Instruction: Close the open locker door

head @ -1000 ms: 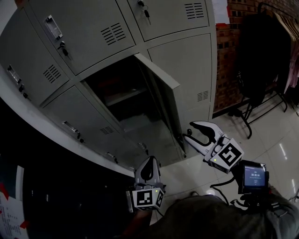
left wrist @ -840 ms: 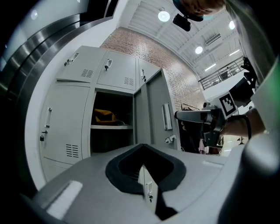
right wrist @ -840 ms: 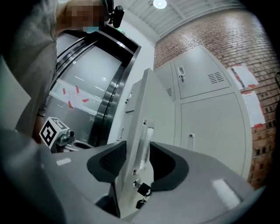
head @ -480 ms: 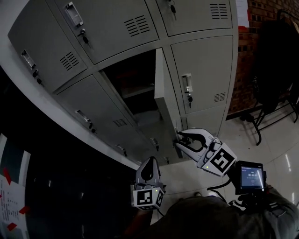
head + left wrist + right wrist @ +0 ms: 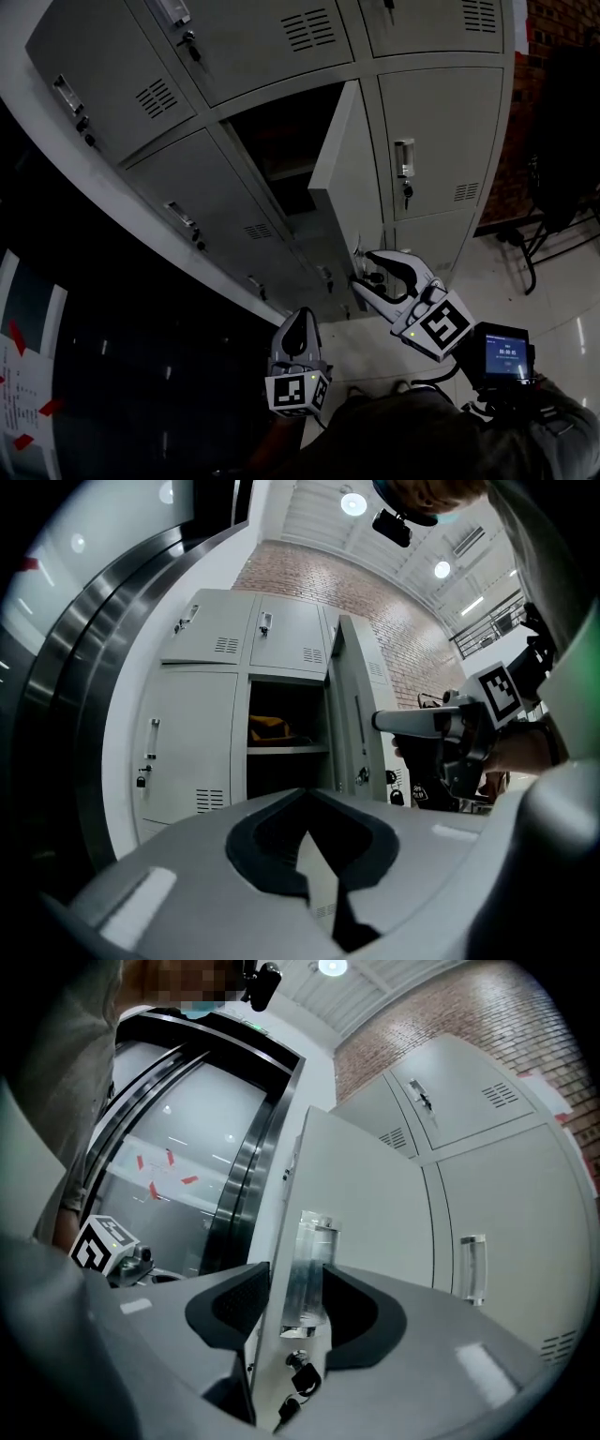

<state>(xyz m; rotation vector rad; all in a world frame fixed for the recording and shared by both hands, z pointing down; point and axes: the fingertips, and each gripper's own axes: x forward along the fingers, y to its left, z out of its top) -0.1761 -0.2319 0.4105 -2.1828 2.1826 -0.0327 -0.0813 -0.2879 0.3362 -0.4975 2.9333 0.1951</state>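
Locker door point(image 5: 342, 178) of grey metal stands swung out from a bank of grey lockers point(image 5: 234, 56), hinged on its right side, next to a closed neighbouring door point(image 5: 441, 122). It leaves a dark compartment point(image 5: 281, 141) exposed to its left. That compartment has a shelf, and in the left gripper view something yellow point(image 5: 267, 728) lies on it.

In the head view the right gripper point(image 5: 366, 272) points at the door's free lower edge. Its own view shows the jaws spread wide and astride that edge. The door's clear handle point(image 5: 309, 1269) stands upright between them, with a gap at each pad. A lock with keys point(image 5: 298, 1372) hangs just below the handle. These jaws have just been opening.

The left gripper point(image 5: 298, 319) is held lower and nearer the person, well apart from the door. Its jaws are brought together at the tips with nothing between them, and it points toward the open compartment. Pale glossy floor tiles point(image 5: 562, 309) lie to the right of the lockers.
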